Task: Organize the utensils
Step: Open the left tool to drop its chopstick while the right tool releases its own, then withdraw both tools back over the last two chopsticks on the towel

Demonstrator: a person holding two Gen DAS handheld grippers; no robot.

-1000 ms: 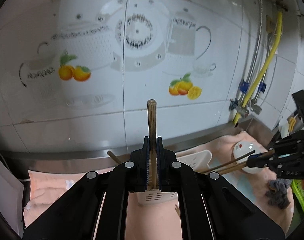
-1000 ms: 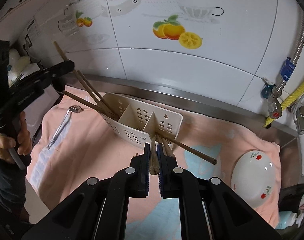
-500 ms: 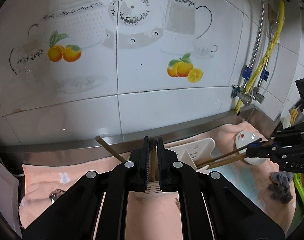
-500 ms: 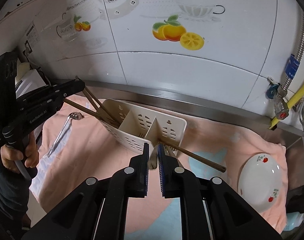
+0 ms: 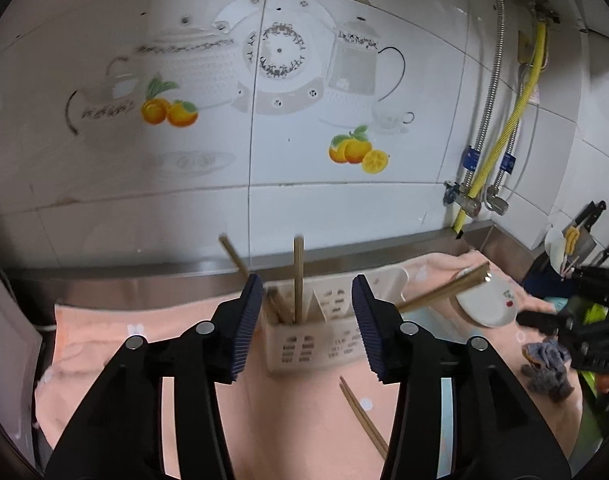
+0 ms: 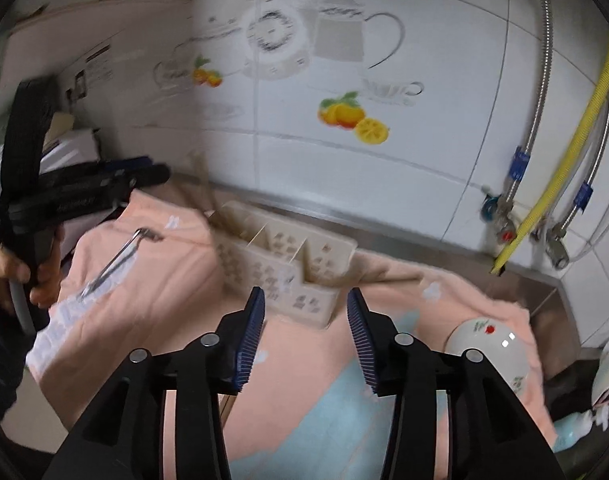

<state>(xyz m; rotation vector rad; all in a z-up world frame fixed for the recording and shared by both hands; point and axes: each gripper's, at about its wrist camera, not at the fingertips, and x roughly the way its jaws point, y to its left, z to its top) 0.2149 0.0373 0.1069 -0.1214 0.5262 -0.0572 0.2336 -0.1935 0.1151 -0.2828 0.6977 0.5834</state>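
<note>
A white perforated utensil caddy stands on the pink towel; it also shows, blurred, in the right wrist view. Wooden chopsticks stand in its left compartment and more chopsticks lean out of its right side. A loose pair of chopsticks lies on the towel in front. My left gripper is open and empty just in front of the caddy. My right gripper is open and empty, a little short of the caddy. A metal utensil lies on the towel to the left.
A white bowl with red marks sits on the towel at the right. A grey cloth lies near the right edge. Pipes and a yellow hose run down the tiled wall. Knives stand at the far right.
Both grippers have opened and let go of their chopsticks, which now rest in the caddy. Both have pulled back a little; the right wrist view has swung and is blurred.
</note>
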